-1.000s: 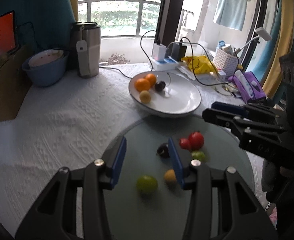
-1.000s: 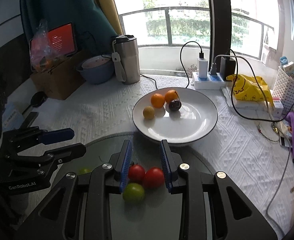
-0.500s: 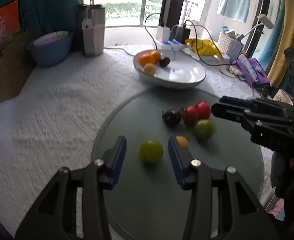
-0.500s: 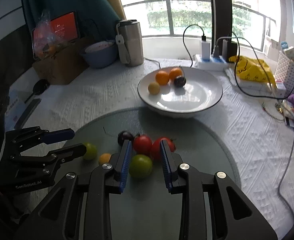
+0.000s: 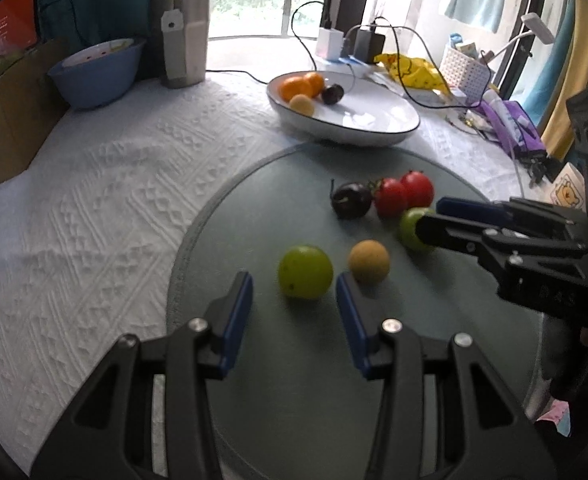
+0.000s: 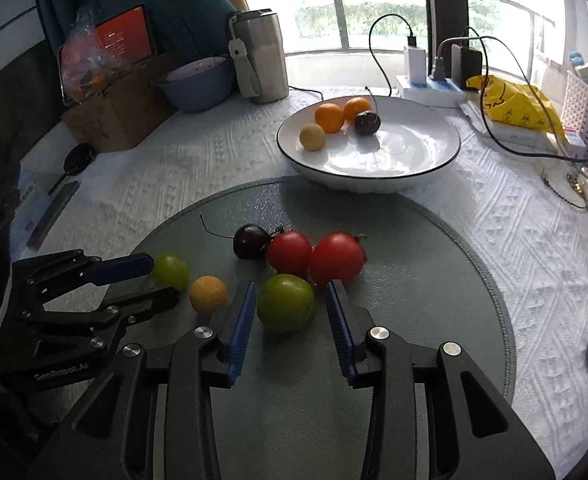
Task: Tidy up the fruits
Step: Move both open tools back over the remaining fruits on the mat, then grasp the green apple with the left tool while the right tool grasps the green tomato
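On a round grey mat lie a yellow-green fruit, a small yellow fruit, a green tomato, two red tomatoes and a dark plum. My left gripper is open just short of the yellow-green fruit. My right gripper is open with the green tomato between its fingertips, not squeezed. A white plate behind the mat holds two oranges, a yellow fruit and a dark plum.
A steel flask, a blue bowl and a cardboard box stand at the back left. A power strip with cables, a yellow bag and a white basket sit at the back right.
Both grippers have come down lower and closer to the fruits on the mat. The right gripper's jaws opened wider around the green tomato. The fruits have not moved.
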`<act>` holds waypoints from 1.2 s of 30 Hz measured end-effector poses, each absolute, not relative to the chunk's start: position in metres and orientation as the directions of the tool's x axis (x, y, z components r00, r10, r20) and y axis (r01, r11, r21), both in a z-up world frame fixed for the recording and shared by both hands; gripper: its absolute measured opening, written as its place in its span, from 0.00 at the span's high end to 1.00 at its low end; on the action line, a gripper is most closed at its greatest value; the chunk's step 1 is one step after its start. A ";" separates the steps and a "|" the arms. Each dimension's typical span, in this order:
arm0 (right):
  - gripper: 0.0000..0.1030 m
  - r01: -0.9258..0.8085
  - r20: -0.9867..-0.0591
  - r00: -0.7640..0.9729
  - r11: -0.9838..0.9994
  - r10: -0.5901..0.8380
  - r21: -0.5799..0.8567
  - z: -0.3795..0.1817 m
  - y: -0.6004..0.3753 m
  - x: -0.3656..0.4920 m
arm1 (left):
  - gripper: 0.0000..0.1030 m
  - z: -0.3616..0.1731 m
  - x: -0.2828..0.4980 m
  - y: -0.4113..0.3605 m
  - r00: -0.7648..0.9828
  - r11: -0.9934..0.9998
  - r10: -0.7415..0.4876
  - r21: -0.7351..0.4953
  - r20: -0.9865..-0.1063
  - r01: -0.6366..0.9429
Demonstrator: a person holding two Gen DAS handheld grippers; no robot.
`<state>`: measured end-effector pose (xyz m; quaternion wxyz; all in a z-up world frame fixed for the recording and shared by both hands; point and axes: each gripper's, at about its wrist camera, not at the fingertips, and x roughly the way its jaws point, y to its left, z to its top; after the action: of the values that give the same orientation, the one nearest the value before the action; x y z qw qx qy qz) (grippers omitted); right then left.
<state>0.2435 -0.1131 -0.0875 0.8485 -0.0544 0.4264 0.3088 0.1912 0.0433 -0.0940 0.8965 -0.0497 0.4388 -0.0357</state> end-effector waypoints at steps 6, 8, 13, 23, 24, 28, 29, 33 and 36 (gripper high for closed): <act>0.62 -0.580 -0.766 0.431 0.797 0.476 0.169 -0.094 -0.109 0.244 | 0.56 -0.097 0.195 0.041 0.616 0.994 -0.097 -0.101 -0.781 0.029; 0.62 -0.582 -0.770 0.427 0.796 0.474 0.167 -0.095 -0.108 0.246 | 0.56 -0.097 0.196 0.041 0.618 0.994 -0.098 -0.102 -0.780 0.030; 0.62 -0.592 -0.776 0.423 0.791 0.468 0.154 -0.099 -0.106 0.245 | 0.57 -0.097 0.196 0.040 0.632 0.995 -0.097 -0.094 -0.769 0.038; 0.67 -0.606 -0.772 0.422 0.781 0.476 0.151 -0.098 -0.106 0.244 | 0.71 -0.096 0.194 0.037 0.638 0.993 -0.114 -0.094 -0.761 0.065; 0.67 -0.607 -0.771 0.422 0.780 0.477 0.151 -0.097 -0.106 0.244 | 0.71 -0.096 0.194 0.037 0.639 0.993 -0.115 -0.095 -0.761 0.066; 0.67 -0.611 -0.766 0.425 0.777 0.483 0.151 -0.094 -0.107 0.242 | 0.72 -0.093 0.191 0.036 0.644 0.993 -0.116 -0.096 -0.756 0.066; 0.67 -0.611 -0.764 0.426 0.777 0.484 0.151 -0.093 -0.107 0.242 | 0.72 -0.092 0.191 0.036 0.646 0.993 -0.116 -0.097 -0.755 0.066; 0.67 -0.610 -0.757 0.435 0.778 0.488 0.151 -0.088 -0.110 0.242 | 0.72 -0.086 0.190 0.035 0.655 0.993 -0.116 -0.095 -0.747 0.067; 0.67 -0.606 -0.750 0.445 0.781 0.489 0.149 -0.084 -0.114 0.243 | 0.72 -0.079 0.190 0.034 0.666 0.994 -0.113 -0.090 -0.738 0.068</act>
<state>0.2429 -0.1142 -0.0841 0.8471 -0.0709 0.4160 0.3232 0.1903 0.0337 -0.0785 0.9122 -0.0272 0.4058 -0.0496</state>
